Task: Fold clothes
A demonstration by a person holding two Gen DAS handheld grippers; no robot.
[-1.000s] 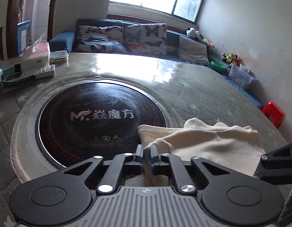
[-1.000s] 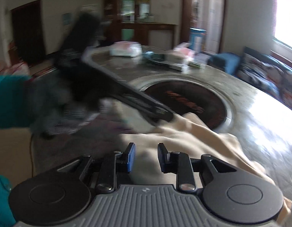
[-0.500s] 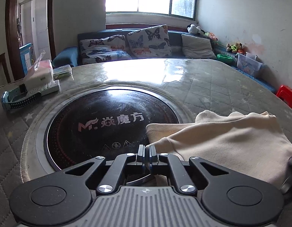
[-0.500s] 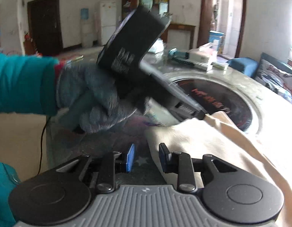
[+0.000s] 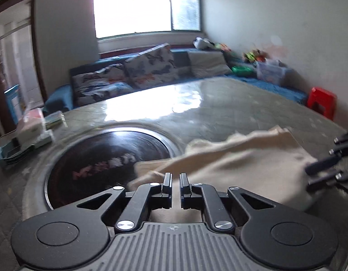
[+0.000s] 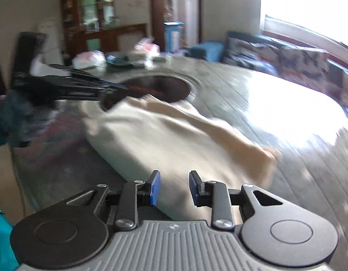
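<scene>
Between the blue-padded jaws of the right hand-held gripper (image 6: 173,186), parted and pinching nothing: folded cream cloth garment (image 6: 174,140), lying on the grey quilted worktop (image 6: 253,94), far edge overlapping the round black glass hob (image 5: 106,158). Left hand-held gripper (image 5: 175,181): narrow gap, grip not discernible.

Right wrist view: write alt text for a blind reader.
A folded cream cloth garment lies on a round grey quilted table, partly over its dark round glass hotplate. The right gripper hovers open above its near edge; the left gripper reaches its far corner.
</scene>
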